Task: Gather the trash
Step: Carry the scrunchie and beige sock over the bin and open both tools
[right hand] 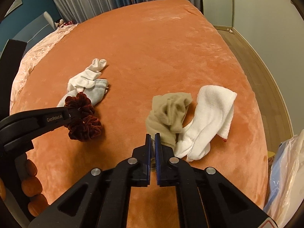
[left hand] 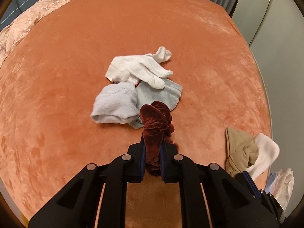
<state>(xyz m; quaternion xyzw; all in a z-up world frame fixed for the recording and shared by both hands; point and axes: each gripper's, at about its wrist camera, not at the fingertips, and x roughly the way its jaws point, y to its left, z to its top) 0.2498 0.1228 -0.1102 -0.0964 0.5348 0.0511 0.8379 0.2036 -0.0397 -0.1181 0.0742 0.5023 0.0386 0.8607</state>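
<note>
My left gripper (left hand: 153,135) is shut on a dark red velvet scrunchie (left hand: 156,125), held just above the orange bed; it also shows in the right wrist view (right hand: 83,121). Beyond it lie a light blue sock (left hand: 115,106) and a white glove (left hand: 138,68). My right gripper (right hand: 153,135) has its jaws almost together beside a beige stocking (right hand: 169,112); whether it pinches the fabric I cannot tell. A white sock (right hand: 210,119) lies against the stocking on the right.
The orange velvet bedspread (left hand: 76,47) covers the bed. A pink quilt (left hand: 28,19) lies at the far left. A clear plastic bag (right hand: 286,174) hangs off the bed's right edge. Wooden floor (right hand: 256,60) runs along the right.
</note>
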